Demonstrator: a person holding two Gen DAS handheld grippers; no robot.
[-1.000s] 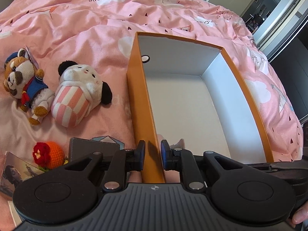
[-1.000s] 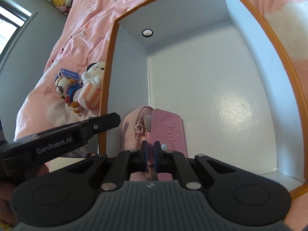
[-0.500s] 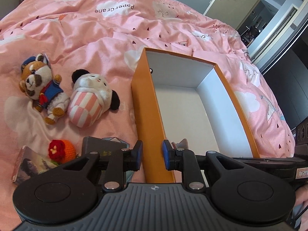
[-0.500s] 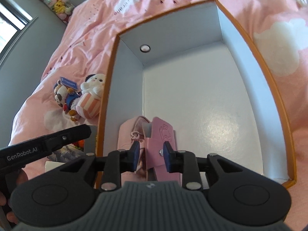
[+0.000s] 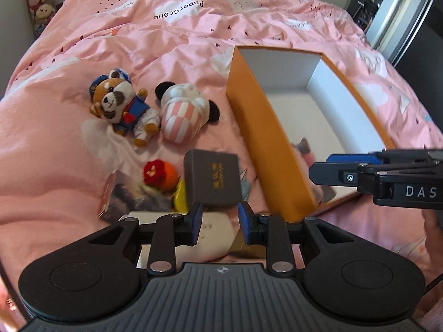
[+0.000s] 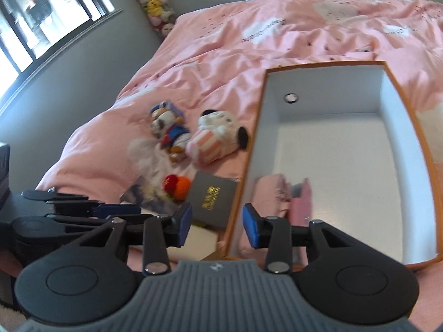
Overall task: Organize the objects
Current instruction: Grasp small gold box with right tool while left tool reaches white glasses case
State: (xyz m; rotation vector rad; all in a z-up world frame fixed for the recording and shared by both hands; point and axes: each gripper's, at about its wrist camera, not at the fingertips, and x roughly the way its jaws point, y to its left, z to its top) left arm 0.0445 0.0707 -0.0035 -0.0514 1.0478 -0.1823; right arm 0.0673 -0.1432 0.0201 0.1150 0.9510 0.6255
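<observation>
with both sets of jaws spread and holding nothing, the left gripper (image 5: 218, 221) is nearer the dark box (image 5: 212, 180), which lies just ahead on the bed (image 5: 55, 149), outside the orange box (image 5: 271, 144) wall.

Bright daylight from the window (image 6: 41, 22), fisheye-bent edges, motion blur, soft shadows.

A bed with a pink quilt (image 5: 171, 47) (cloud-printed) carries an orange box (image 5: 265, 138), two plush toys (image 5: 121, 108) (image 5: 185, 113), a crocheted ball (image 5: 163, 175) and a dark booklet (image 5: 213, 179).
</observation>
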